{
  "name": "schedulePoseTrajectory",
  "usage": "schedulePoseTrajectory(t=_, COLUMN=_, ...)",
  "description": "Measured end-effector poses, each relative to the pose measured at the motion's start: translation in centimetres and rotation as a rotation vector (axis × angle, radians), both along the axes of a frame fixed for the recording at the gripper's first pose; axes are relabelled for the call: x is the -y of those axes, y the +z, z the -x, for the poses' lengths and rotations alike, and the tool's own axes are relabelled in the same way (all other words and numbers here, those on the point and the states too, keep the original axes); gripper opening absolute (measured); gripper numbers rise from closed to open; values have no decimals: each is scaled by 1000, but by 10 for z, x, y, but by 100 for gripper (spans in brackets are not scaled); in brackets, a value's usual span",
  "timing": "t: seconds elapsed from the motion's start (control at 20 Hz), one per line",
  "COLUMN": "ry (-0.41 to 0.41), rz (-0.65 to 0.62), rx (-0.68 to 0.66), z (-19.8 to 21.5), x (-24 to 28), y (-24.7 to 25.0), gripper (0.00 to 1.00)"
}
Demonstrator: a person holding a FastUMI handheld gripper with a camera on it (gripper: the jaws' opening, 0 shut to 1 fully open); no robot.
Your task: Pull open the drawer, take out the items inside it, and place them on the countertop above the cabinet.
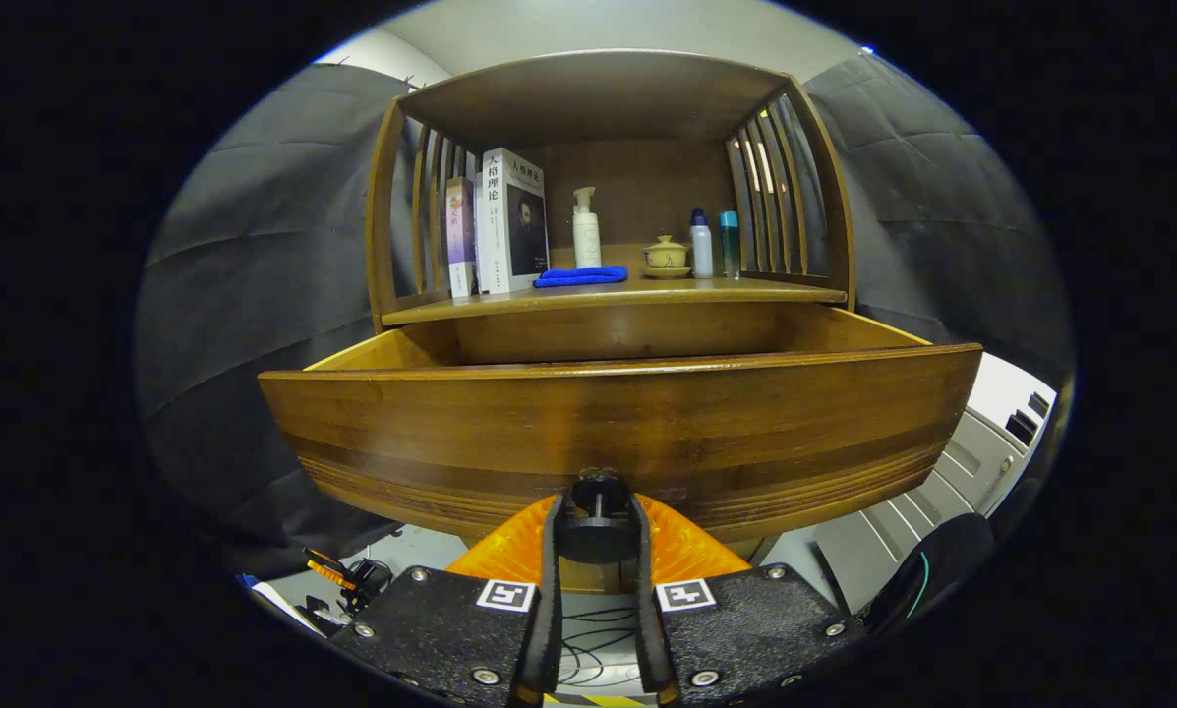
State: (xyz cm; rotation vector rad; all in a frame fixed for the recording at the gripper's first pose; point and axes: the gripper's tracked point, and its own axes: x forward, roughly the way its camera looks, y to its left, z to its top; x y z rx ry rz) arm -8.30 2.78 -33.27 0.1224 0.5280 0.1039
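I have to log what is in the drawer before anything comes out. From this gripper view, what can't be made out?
- Drawer contents: the drawer is pulled open, but its tall front panel hides the inside.
- Grip: the gripper fingers flank the knob; whether both press it cannot be told.
- Small bottles on the countertop: too small to identify.
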Motion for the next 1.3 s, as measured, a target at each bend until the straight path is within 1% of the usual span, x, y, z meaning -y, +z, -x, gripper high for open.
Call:
schedulePoseTrajectory(t=0.15, ry=13, rz=12, rx=5, z=13, x=2, y=2, gripper=31)
schedulePoseTrajectory(t=0.4, ry=44, rz=23, rx=-27, z=36, x=-1, y=4, gripper=31)
schedulePoseTrajectory(t=0.55, ry=44, rz=13, rx=-30, z=39, x=-2, y=4, gripper=31)
schedulePoseTrajectory(t=0.65, ry=38, rz=1, rx=-43, z=39, x=-3, y=6, gripper=35)
schedulePoseTrajectory(t=0.7, ry=42, rz=-2, rx=-57, z=39, x=-4, y=6, gripper=41)
schedulePoseTrajectory(t=0.75, ry=56, rz=-13, rx=-50, z=39, x=-7, y=14, gripper=50)
schedulePoseTrajectory(t=0.85, ry=107, rz=-50, rx=21, z=35, x=-17, y=41, gripper=68)
schedulePoseTrajectory(t=1.0, ry=115, rz=-51, rx=120, z=20, x=-16, y=92, gripper=94)
schedulePoseTrajectory(t=1.15, ry=83, rz=-15, rx=136, z=-4, x=-10, y=128, gripper=94)
schedulePoseTrajectory(t=1.3, ry=65, rz=35, rx=107, z=-39, x=-7, y=148, gripper=94)
